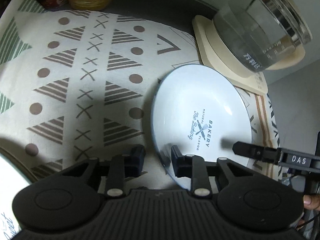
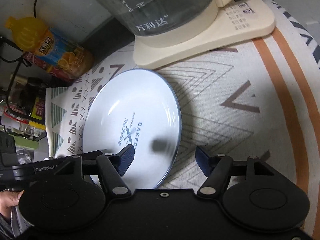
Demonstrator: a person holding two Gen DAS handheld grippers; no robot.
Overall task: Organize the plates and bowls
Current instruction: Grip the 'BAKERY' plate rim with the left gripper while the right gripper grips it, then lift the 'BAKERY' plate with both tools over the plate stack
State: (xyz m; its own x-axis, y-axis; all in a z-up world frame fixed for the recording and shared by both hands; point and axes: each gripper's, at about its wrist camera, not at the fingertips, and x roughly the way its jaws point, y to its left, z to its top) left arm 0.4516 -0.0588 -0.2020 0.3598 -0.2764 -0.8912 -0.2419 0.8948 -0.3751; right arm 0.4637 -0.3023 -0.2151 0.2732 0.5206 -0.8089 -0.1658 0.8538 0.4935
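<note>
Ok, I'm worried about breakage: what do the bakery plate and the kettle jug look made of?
Bakery plate: glossy white glazed ceramic by its look, with sharp highlights and a thin blue rim; enamel or melamine is possible. Kettle jug: clear glass seemingly, see-through with printed level marks, on a cream plastic-looking base.

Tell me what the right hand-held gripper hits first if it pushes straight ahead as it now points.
Probably the white plate. The right hand-held gripper is open, straddling the plate's near right rim, one finger over the plate, the other over the tablecloth. Further along stands the kettle base. Height above the rim is unclear.

Glossy plate on matt printed tablecloth (glass kettle beside).
</note>
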